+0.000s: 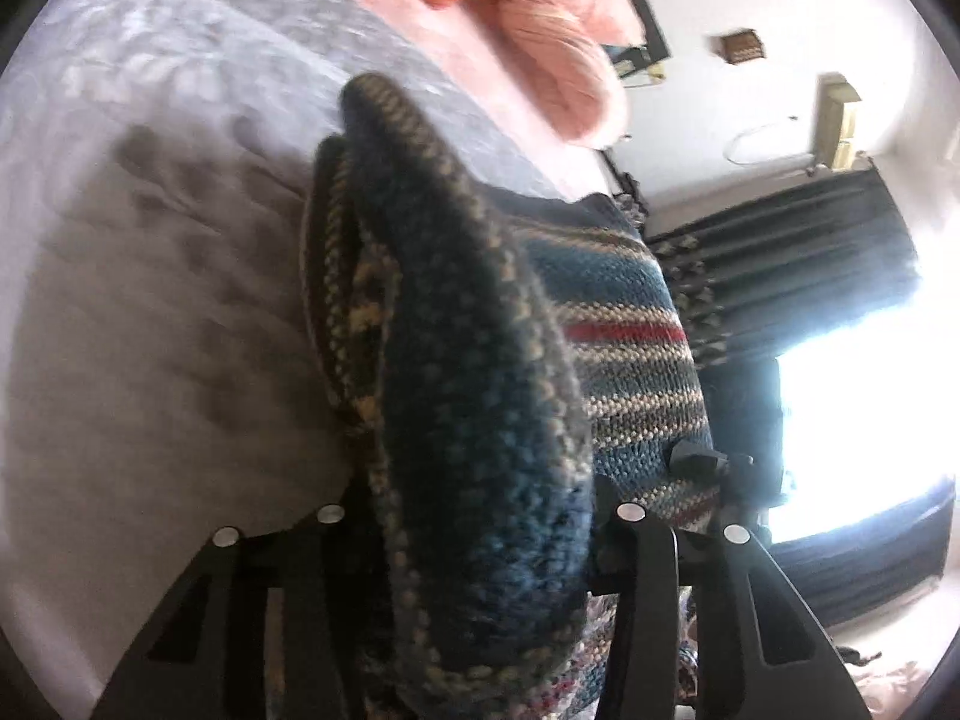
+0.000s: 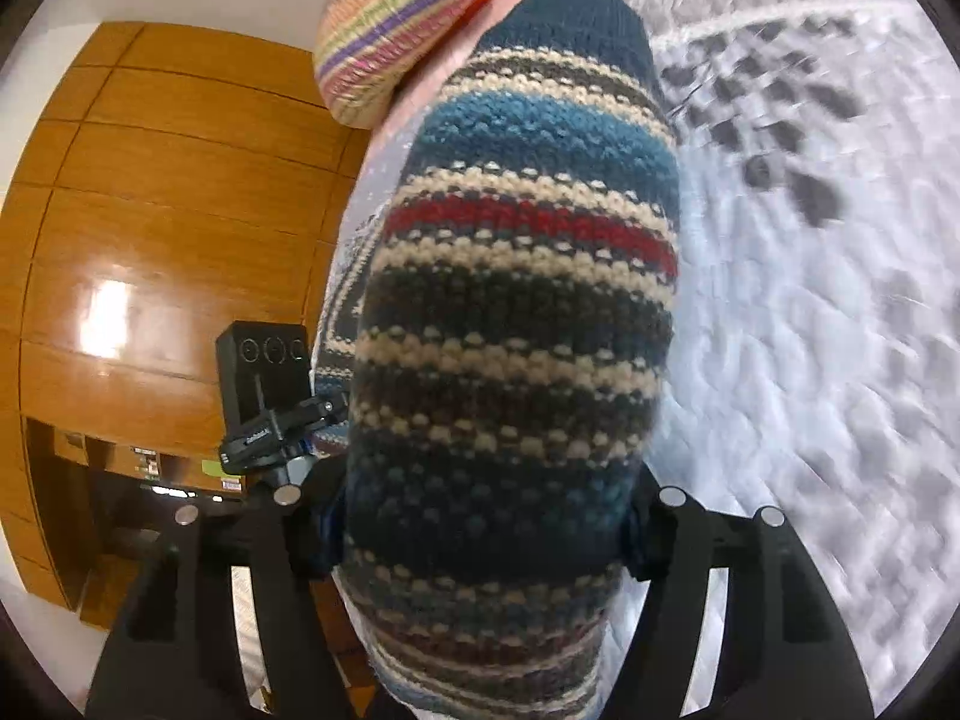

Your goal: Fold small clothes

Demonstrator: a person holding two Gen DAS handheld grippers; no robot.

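Jaws on the left gripper (image 1: 480, 516) are closed onto a thick fold of the striped knit garment (image 1: 480, 390); the wool fills the gap between the fingers and bulges forward over them. Behind the garment lies the grey patterned bedspread (image 1: 150, 300), with a pink pillow (image 1: 558, 54) at its far edge. To the right, dark curtains (image 1: 780, 264) hang beside a bright window.

Jaws on the right gripper (image 2: 480, 528) likewise clamp a bunched part of the same garment (image 2: 516, 276), which rises ahead of the fingers. Wooden cabinets (image 2: 150, 210) stand to the left, a striped cushion (image 2: 390, 30) lies above, and the bedspread (image 2: 810, 330) spreads to the right.

Judgement: the garment is held up off the bedspread by both grippers, so a fold is in progress. The next move calls for lowering it flat onto the bedspread with edges aligned, keeping both grips firm until the cloth rests.
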